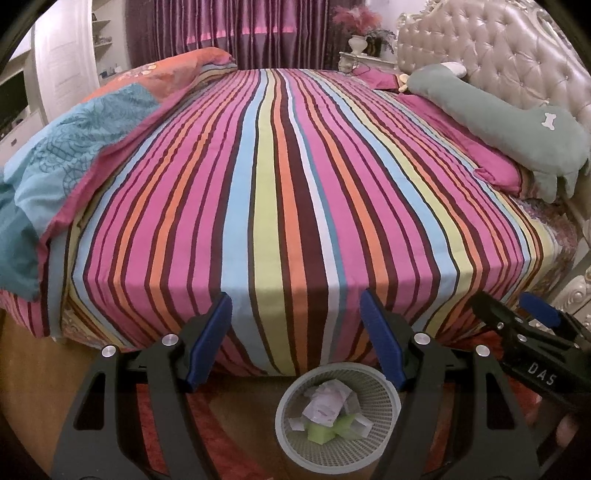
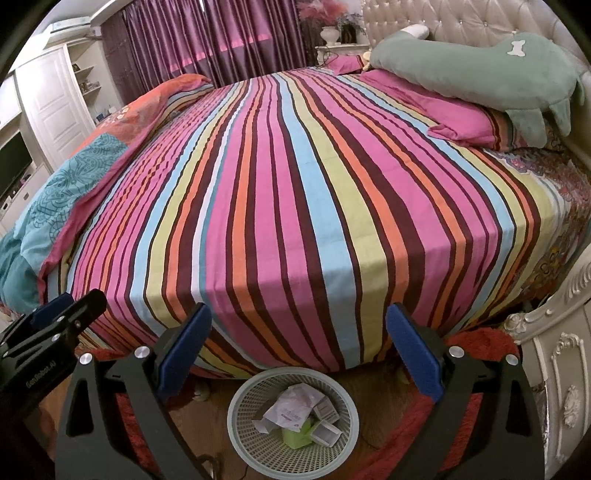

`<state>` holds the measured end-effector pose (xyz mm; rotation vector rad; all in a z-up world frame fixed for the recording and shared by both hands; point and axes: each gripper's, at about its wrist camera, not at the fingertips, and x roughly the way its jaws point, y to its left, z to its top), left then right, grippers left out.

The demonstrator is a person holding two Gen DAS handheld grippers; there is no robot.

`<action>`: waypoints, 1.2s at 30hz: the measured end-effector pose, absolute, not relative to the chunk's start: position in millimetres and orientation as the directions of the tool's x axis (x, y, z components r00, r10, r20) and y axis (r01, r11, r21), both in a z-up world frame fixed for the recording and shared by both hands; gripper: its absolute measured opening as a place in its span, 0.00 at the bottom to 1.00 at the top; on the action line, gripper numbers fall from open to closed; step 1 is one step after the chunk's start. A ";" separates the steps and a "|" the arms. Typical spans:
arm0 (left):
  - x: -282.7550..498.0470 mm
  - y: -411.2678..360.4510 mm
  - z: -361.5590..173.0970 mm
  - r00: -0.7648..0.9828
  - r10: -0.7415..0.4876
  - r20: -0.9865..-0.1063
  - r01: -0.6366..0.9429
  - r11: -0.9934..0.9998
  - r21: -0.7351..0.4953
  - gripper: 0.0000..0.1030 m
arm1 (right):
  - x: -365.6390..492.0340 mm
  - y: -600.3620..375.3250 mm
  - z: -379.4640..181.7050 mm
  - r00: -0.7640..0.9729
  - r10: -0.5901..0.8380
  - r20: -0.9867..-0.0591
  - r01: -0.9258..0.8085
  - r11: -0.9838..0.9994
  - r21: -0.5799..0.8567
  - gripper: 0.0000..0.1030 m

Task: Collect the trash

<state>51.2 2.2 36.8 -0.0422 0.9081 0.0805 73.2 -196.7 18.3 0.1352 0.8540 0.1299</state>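
We see a bed with a striped sheet filling most of both views, its stripes running away from us toward purple curtains. A tufted headboard stands along the right side, with a long green plush cushion lying on a pink pillow beside it. A folded blue and orange quilt sits along the left edge of the bed.

On the floor at the near edge of the bed we note a pale mesh wastebasket, upright, standing partly on a red rug. Inside it lies the trash: a crumpled white wrapper on top, small white cartons and a light green box beneath.

The left gripper hovers above the basket, its blue-padded fingers spread apart with nothing between them. The right gripper hovers just beside it, likewise spread wide and empty, with the basket showing below the gap. Each gripper shows at the edge of the other's view; they are near each other but apart.
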 end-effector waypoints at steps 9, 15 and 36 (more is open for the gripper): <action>51.2 -0.9 37.2 0.619 0.064 -0.782 -0.079 0.997 0.019 0.68 | 74.7 -196.4 15.6 0.643 0.169 -0.747 -0.060 0.983 0.171 0.88; 52.3 -3.3 37.5 0.624 0.040 -0.781 -0.057 0.998 0.006 0.68 | 75.0 -196.5 14.6 0.639 0.170 -0.750 -0.060 0.983 0.172 0.88; 50.2 0.1 41.9 0.643 0.044 -0.765 -0.075 0.997 -0.005 0.85 | 75.7 -196.9 14.1 0.632 0.175 -0.755 -0.063 0.983 0.175 0.88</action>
